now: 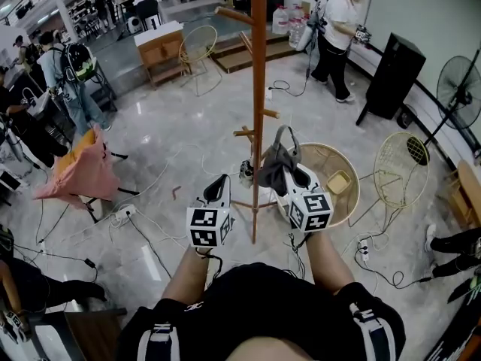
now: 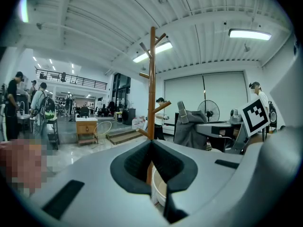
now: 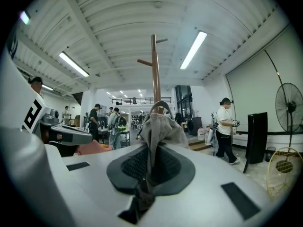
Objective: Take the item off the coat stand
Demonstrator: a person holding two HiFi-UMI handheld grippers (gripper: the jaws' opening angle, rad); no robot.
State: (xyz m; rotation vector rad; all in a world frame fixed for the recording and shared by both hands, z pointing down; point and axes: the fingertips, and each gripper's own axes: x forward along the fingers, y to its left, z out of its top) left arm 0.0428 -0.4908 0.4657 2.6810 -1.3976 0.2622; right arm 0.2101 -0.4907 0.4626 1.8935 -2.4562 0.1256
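A tall wooden coat stand (image 1: 258, 89) rises from the marble floor in front of me, its short pegs bare. My right gripper (image 1: 285, 171) is shut on a grey fabric bag (image 1: 272, 168) just right of the pole. The bag's strap loop (image 1: 286, 132) stands up beside the pole, clear of the pegs in the head view. In the right gripper view the bag (image 3: 158, 131) bulges out of the jaws, with the stand (image 3: 155, 70) behind it. My left gripper (image 1: 220, 184) hovers left of the pole, shut and holding nothing. From the left gripper view I see the stand (image 2: 152, 79) and the bag (image 2: 189, 126).
A round wicker basket (image 1: 342, 173) sits on the floor right of the stand's base, a wire chair (image 1: 402, 168) and a fan (image 1: 458, 81) beyond it. A pink cloth (image 1: 83, 168) drapes a chair at left. Cables cross the floor. A person (image 1: 338, 28) stands far right.
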